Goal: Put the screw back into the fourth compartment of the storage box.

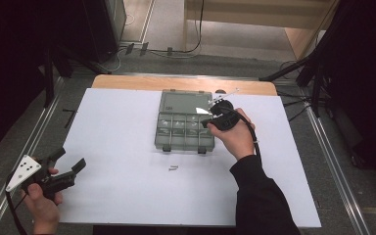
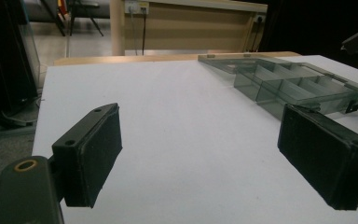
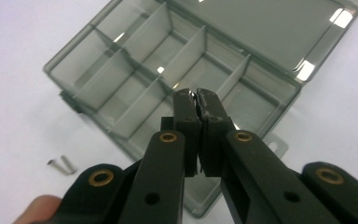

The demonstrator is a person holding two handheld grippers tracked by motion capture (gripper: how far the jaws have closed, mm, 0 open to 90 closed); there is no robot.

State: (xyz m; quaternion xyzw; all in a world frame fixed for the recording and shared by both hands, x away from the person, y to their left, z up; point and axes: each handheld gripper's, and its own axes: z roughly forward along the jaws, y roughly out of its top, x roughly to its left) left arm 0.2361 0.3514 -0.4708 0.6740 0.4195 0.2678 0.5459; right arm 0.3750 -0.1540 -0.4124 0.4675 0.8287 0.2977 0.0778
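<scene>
Here the right tongs (image 3: 196,100) pinch shut over the organizer box (image 3: 135,60), perhaps gripping a screw (image 3: 194,94); the left tongs (image 2: 200,154) gape wide, empty.

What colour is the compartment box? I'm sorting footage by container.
Translucent smoky grey-green; the compartment box shows best in the right gripper view.

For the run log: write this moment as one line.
right gripper: shut, over organizer box | left gripper: open, off box | two screws: on table
</scene>
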